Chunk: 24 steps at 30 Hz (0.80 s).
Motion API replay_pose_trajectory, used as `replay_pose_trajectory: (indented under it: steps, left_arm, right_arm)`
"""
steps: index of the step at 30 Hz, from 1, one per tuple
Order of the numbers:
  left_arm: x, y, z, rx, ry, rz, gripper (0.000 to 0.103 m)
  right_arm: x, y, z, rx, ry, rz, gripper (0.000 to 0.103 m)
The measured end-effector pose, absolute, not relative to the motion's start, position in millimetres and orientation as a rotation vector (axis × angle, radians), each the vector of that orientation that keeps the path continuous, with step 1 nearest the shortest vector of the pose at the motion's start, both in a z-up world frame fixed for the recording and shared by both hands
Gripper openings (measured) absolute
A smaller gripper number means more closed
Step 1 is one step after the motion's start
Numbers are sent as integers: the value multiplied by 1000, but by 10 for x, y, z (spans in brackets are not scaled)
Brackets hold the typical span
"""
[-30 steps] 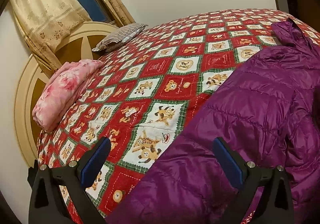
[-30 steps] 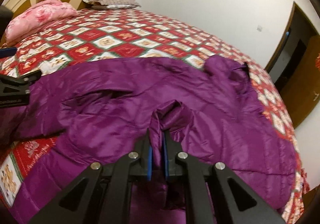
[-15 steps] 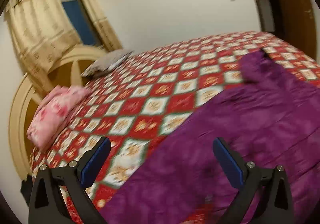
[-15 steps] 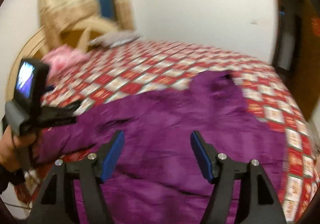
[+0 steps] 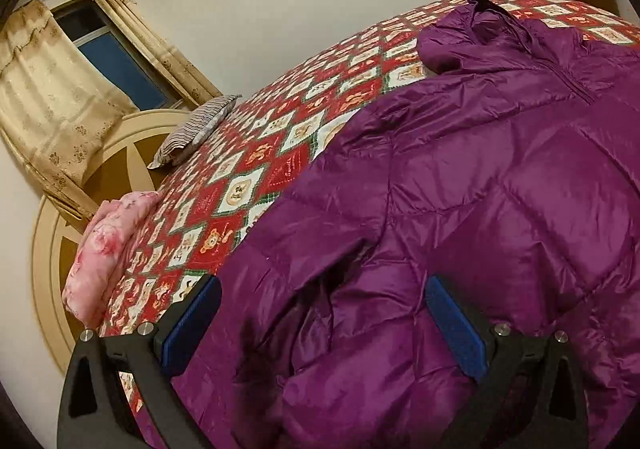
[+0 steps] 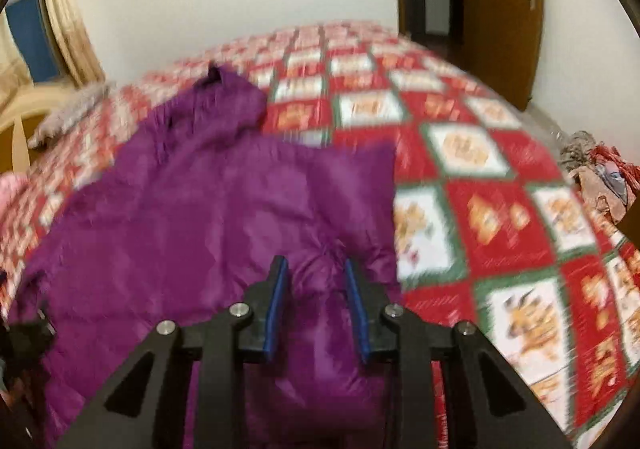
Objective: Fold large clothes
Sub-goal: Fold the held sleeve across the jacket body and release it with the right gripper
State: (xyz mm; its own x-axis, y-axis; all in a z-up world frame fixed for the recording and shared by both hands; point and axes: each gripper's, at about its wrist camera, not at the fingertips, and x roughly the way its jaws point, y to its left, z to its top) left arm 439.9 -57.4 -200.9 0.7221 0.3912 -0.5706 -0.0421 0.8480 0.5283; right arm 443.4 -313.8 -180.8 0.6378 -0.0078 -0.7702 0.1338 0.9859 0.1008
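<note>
1. A second ago my right gripper (image 6: 316,313) was pinching a bump of the big, shiny, puffy purple jacket (image 5: 460,217). Half a second ago it had let go and opened wide.
2. Now its blue pads are closer together, with a puff of jacket between them. The picture is blurry, so I cannot tell if they squeeze it yet.
3. I think this is a new grab near the jacket's right edge, ready for a fold.
4. My left gripper (image 5: 324,323) is open wide and holds nothing. The jacket lies right under and ahead of it.
5. The jacket lies spread on the red and green teddy-bear quilt (image 6: 480,177), hood far ahead.
</note>
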Motion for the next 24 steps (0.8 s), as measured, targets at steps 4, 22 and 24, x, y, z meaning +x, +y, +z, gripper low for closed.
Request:
replay_pose_trajectory:
  steps: [4,22,24]
  left_arm:
    - [4384,-488,-2065,458,732,232,102]
    - [4112,-425,-1926,312,781,153,102]
    - [4148,-400,-1963,286,791,148,102]
  right_arm:
    - [4377,-3160,-1892,141,846,-89,33]
    - [3828,-2669,-1448,87,812,22,61]
    - [3867,-2581,-1614,75,839,19,61]
